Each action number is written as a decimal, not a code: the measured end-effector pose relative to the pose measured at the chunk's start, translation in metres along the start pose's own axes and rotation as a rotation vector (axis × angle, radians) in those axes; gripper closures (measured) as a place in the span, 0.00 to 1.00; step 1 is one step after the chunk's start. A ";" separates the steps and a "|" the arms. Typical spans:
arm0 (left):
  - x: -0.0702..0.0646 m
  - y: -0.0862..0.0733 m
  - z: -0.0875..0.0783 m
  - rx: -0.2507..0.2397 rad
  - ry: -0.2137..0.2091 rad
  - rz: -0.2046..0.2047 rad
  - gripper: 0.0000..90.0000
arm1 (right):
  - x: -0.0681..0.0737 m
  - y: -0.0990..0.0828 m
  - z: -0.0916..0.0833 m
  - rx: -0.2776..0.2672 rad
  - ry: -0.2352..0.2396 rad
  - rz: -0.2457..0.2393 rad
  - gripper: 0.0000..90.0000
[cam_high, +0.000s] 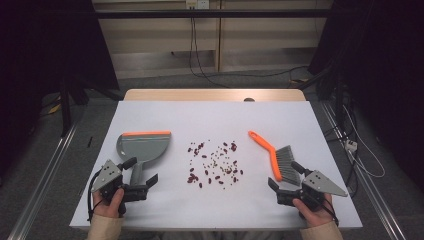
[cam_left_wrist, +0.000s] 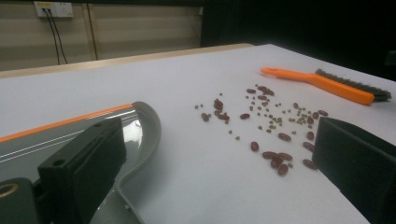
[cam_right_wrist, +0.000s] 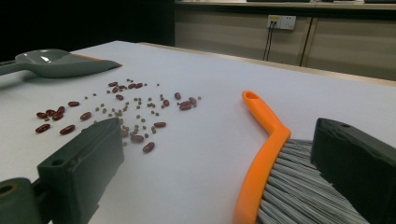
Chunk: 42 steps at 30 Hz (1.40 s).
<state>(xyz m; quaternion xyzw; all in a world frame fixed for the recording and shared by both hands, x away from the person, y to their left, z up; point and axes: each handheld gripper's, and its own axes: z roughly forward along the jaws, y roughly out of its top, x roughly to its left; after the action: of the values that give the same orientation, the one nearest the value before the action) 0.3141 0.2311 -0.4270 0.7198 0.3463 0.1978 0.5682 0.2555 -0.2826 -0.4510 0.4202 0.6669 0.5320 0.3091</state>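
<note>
A grey dustpan (cam_high: 142, 144) with an orange lip lies at the table's left, its handle pointing toward me. My left gripper (cam_high: 142, 171) stands open around that handle without pressing it. In the left gripper view the dustpan (cam_left_wrist: 140, 135) lies beside the left jaw. Several red and small green beans (cam_high: 215, 165) are scattered mid-table. An orange-handled brush (cam_high: 275, 155) with grey bristles lies at the right. My right gripper (cam_high: 285, 176) is open, its jaws straddling the bristle end (cam_right_wrist: 299, 186). The same beans (cam_right_wrist: 116, 112) and dustpan (cam_right_wrist: 56, 63) lie farther off in the right gripper view.
The white tabletop (cam_high: 215, 117) has bare room behind the beans and along its front edge. A wooden strip (cam_high: 215, 95) borders the far edge. Cables and metal rails run on the floor around the table.
</note>
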 end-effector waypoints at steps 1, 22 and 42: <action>0.000 0.000 0.000 -0.001 -0.001 0.001 0.03 | 0.000 0.000 0.000 -0.001 0.000 0.000 0.03; 0.002 0.000 0.000 -0.004 0.002 -0.001 0.03 | -0.002 0.014 0.004 0.036 -0.013 -0.014 0.02; 0.002 -0.001 -0.006 -0.012 0.013 -0.013 0.03 | -0.024 0.042 0.047 0.210 -0.056 0.051 0.07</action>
<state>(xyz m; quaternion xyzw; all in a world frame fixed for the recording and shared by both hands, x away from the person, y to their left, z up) 0.3109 0.2368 -0.4267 0.7129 0.3536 0.2009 0.5713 0.3164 -0.2794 -0.4230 0.4819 0.6992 0.4550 0.2681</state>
